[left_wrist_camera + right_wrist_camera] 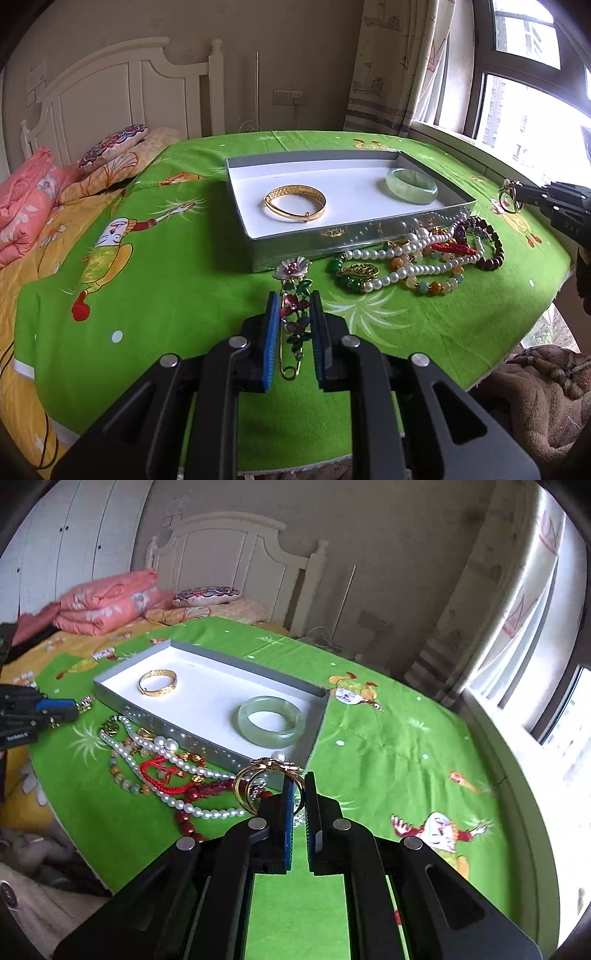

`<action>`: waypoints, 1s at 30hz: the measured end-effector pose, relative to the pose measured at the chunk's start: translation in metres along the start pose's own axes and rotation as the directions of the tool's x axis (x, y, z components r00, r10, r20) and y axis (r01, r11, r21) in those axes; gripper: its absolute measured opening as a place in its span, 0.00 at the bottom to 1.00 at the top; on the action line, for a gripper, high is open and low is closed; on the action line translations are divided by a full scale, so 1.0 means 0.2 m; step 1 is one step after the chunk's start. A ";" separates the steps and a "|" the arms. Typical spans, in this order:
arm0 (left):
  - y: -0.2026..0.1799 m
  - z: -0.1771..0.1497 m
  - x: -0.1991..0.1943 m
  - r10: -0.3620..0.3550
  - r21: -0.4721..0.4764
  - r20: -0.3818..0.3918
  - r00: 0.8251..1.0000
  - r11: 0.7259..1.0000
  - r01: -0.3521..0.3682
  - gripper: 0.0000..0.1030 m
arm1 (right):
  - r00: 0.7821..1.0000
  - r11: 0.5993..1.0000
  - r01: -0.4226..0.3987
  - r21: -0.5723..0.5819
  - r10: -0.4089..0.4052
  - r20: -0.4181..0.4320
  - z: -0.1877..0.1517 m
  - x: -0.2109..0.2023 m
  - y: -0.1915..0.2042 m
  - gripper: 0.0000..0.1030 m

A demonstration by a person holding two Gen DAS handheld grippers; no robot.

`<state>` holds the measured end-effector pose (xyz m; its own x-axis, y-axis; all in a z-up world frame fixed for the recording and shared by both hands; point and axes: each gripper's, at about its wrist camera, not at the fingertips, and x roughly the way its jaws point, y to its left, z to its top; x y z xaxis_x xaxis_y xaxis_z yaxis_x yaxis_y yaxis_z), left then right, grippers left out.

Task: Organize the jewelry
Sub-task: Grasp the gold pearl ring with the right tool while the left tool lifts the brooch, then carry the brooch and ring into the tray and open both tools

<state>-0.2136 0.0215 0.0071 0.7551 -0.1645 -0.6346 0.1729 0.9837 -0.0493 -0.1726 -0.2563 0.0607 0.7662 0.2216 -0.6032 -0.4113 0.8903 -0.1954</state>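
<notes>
My left gripper is shut on a flower brooch with a long gold pin, just above the green cloth. A silver box with a white floor holds a gold bangle and a jade bangle. A tangle of pearl and bead strings lies against the box's front wall. My right gripper is shut on a gold hoop ornament with a pearl, raised over the bead pile. The right gripper also shows at the right edge of the left wrist view.
The green cartoon-print cloth covers a table whose edge drops off at the near right. A bed with a folded pink quilt and a white headboard lies to the left. A window and a brown blanket are at the right.
</notes>
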 end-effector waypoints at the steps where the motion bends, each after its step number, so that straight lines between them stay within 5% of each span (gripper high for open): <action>1: 0.00 0.00 0.00 -0.007 -0.005 0.001 1.000 1.000 0.007 0.15 | 0.999 0.999 -0.042 0.034 0.042 -0.005 0.00 0.01 -0.01 0.06; 9: -0.02 0.00 -0.01 -0.026 -0.008 -0.003 1.000 1.000 0.026 0.15 | 0.980 0.972 -0.186 0.143 0.195 -0.046 -0.06 0.08 0.05 0.06; 22: -0.13 0.24 -0.04 -0.035 0.083 0.069 0.997 0.996 0.030 0.15 | 0.972 0.965 -0.232 0.120 0.234 -0.002 0.08 0.09 0.10 0.06; 30: -0.20 0.45 0.10 -0.082 0.092 0.053 0.995 0.993 0.077 0.15 | 0.967 0.964 -0.254 0.075 0.254 0.006 0.24 0.20 0.16 0.06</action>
<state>-0.1486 -0.0266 0.0663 0.7707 -0.2482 -0.5869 0.2880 0.9573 -0.0267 -0.1315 -0.2002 0.0686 0.6392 0.4432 -0.6284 -0.5542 0.8320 0.0230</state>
